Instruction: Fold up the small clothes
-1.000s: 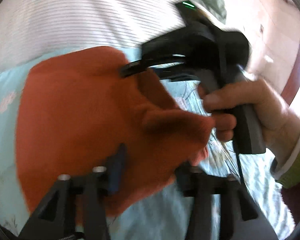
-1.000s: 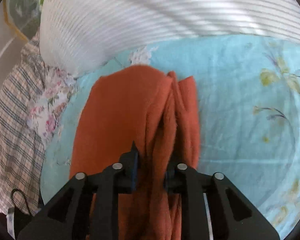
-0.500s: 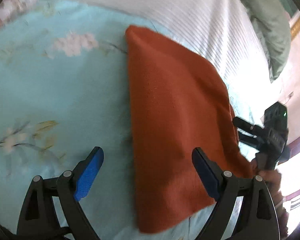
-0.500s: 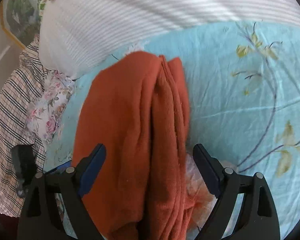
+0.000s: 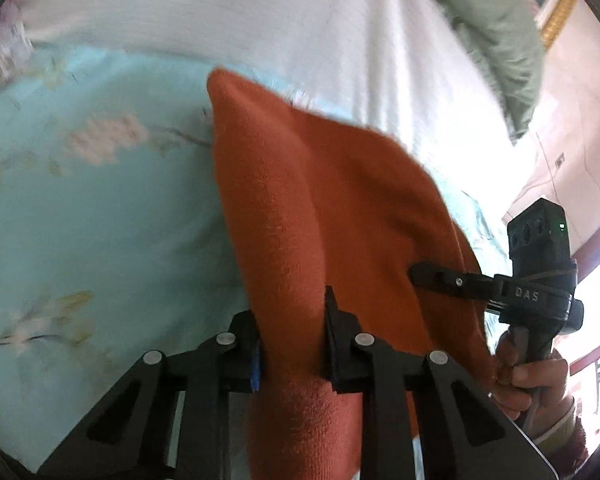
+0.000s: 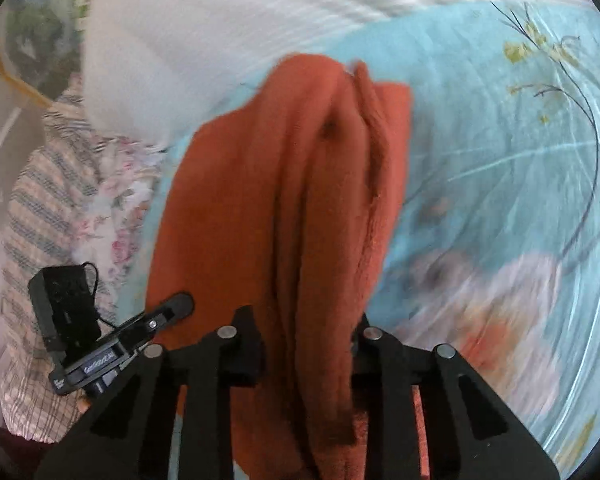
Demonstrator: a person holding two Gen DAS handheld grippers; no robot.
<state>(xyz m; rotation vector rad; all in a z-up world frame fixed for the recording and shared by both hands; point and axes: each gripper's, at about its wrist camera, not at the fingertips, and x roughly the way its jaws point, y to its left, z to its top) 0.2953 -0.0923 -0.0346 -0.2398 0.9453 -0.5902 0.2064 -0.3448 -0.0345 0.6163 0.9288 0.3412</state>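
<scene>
Both the left tongs (image 5: 292, 336) and the right tongs (image 6: 306, 344) are clamped on the near edge of the rust-orange garment (image 5: 332, 208), apparently to carry that edge over the bed (image 5: 100, 208) for a fold.

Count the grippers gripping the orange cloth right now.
2. The left gripper pinches one near bunch of the orange cloth; the right gripper clamps another gathered edge beside it.

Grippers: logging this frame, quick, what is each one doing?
Left gripper: closed on the orange cloth.
Right gripper: closed on the same orange cloth.
</scene>
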